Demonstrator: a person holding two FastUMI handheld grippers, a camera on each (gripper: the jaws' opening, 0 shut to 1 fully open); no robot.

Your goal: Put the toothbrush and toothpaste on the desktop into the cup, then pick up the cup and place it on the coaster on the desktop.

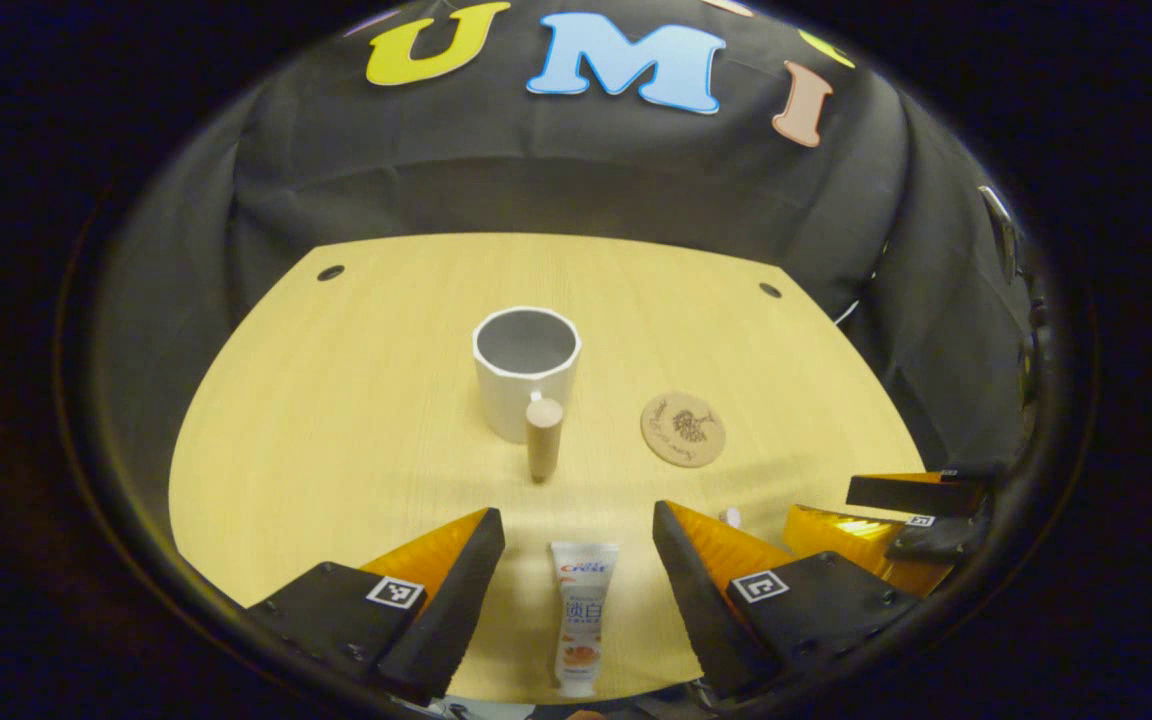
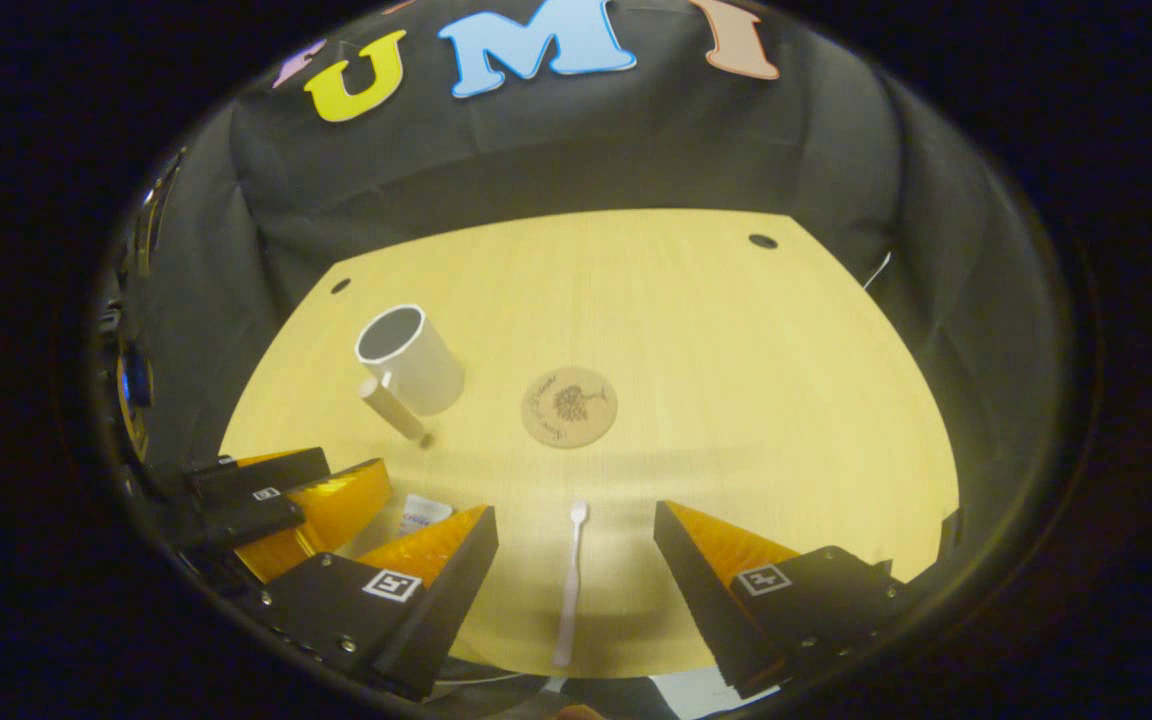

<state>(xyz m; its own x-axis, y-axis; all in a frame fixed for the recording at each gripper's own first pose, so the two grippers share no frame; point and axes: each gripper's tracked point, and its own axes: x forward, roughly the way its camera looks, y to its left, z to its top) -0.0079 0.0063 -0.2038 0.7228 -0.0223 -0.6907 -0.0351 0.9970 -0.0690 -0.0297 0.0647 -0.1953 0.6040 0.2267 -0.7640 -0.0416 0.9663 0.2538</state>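
Nothing is in the cup [image 1: 526,372] yet, so the task looks to be at its first step. At the bottom centre of the left gripper view, the toothpaste [image 1: 581,615] lies between the spread fingers of the left gripper [image 1: 576,560]. Likewise the toothbrush [image 2: 570,585] lies between the parted fingers of the right gripper [image 2: 576,555]. The coaster [image 2: 569,406] sits mid-frame, right of the cup. Each gripper likely needs to drop lower and close.

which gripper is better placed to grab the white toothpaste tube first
Left. In the left gripper view the white toothpaste tube lies on the wooden desktop between the open left gripper fingers; the open right gripper frames the white toothbrush instead.
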